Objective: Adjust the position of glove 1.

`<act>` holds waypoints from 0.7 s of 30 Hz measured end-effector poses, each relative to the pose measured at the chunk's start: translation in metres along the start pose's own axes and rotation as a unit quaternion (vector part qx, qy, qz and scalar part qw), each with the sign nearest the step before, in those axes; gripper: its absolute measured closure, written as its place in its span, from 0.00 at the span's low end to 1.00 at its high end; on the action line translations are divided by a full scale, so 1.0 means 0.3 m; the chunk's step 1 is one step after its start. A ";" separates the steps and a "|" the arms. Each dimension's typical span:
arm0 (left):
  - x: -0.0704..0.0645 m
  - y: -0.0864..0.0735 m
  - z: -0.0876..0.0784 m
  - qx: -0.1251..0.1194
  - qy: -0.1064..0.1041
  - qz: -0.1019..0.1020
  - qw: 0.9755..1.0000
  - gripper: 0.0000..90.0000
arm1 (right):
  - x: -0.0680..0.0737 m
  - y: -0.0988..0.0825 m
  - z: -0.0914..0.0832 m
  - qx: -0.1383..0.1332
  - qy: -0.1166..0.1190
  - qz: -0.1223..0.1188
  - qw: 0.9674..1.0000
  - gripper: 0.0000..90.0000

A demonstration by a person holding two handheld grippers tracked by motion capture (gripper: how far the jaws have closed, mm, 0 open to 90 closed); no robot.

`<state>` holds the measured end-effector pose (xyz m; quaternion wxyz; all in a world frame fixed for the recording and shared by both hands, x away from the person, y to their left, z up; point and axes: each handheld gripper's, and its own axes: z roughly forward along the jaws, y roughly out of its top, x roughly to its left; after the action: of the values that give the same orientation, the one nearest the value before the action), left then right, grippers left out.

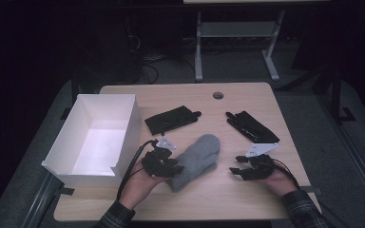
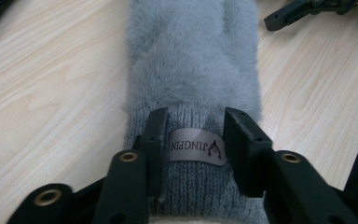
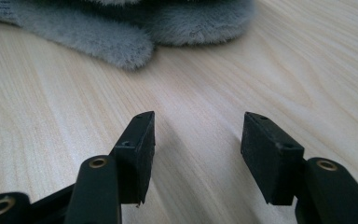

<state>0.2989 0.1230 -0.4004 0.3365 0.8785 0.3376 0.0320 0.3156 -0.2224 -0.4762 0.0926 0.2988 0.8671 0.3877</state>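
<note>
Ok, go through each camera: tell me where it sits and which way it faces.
High view: above the person's side, looking forward and down at the table, white box, grey mitten and both hands.
Left gripper view: rides the left gripper, fingers around the mitten's knit cuff.
Right gripper view: rides the right gripper, low over bare wood, fingers apart.
All share the mitten.

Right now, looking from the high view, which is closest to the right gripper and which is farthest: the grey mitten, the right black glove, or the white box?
From the right gripper:
1. The right black glove, just beyond it, up the table.
2. The grey mitten, to its left, in the table's middle.
3. The white box, far left, at the table's edge.
</note>
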 end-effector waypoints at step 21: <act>0.090 0.108 0.003 -0.091 -0.026 0.058 0.994 0.27 | 0.013 -0.003 0.018 -0.006 -0.005 -0.020 1.000 0.30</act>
<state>0.3385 0.1213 -0.3858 0.4211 0.8628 0.2732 0.0594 0.3141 -0.2172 -0.4803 0.1067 0.2827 0.8702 0.3891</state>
